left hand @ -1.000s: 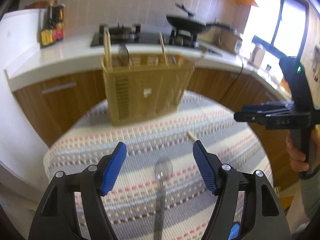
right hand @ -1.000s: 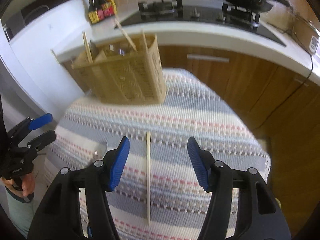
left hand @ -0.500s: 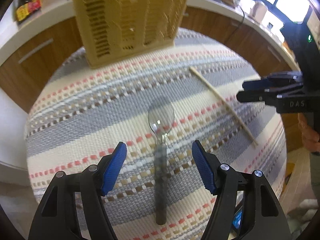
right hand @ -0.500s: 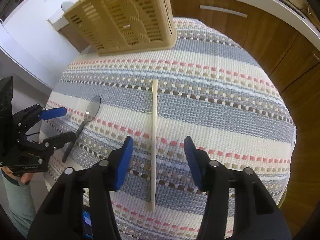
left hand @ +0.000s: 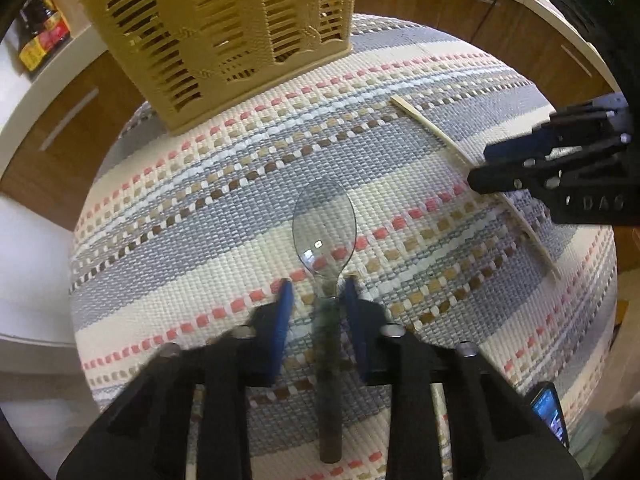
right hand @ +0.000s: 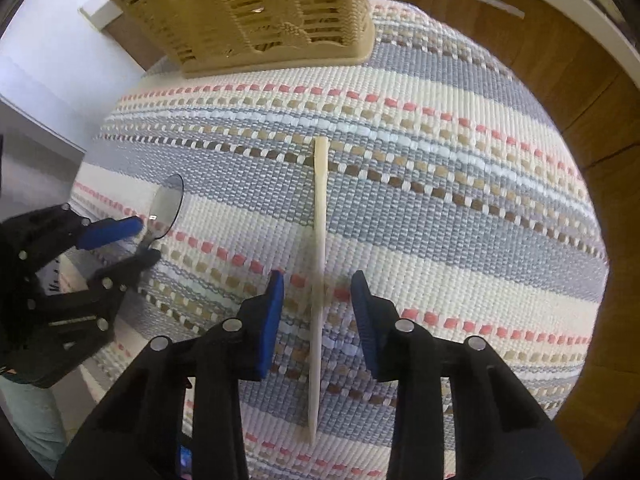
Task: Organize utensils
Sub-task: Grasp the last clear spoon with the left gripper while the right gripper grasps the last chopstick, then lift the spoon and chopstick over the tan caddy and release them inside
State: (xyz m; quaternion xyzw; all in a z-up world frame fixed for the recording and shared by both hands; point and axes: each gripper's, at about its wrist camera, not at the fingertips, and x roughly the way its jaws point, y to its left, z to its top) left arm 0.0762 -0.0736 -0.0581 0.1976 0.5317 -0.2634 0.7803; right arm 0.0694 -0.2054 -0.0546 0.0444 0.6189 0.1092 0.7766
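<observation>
The left tool (left hand: 316, 300) has just been closing around the neck of the clear spoon (left hand: 325, 236); its blue pads (left hand: 284, 312) sit just beside the handle with a sliver of gap on each side, so it is not yet gripping. The right tool (right hand: 318, 300), also just closing, straddles the chopstick (right hand: 319, 264) with clear gaps, still open. Both utensils lie flat on the striped cloth (right hand: 460, 208) over the counter, with the yellow basket (left hand: 224, 28) at its far edge. Finish each squeeze centred and low before lifting, so the thin chopstick does not roll out.
</observation>
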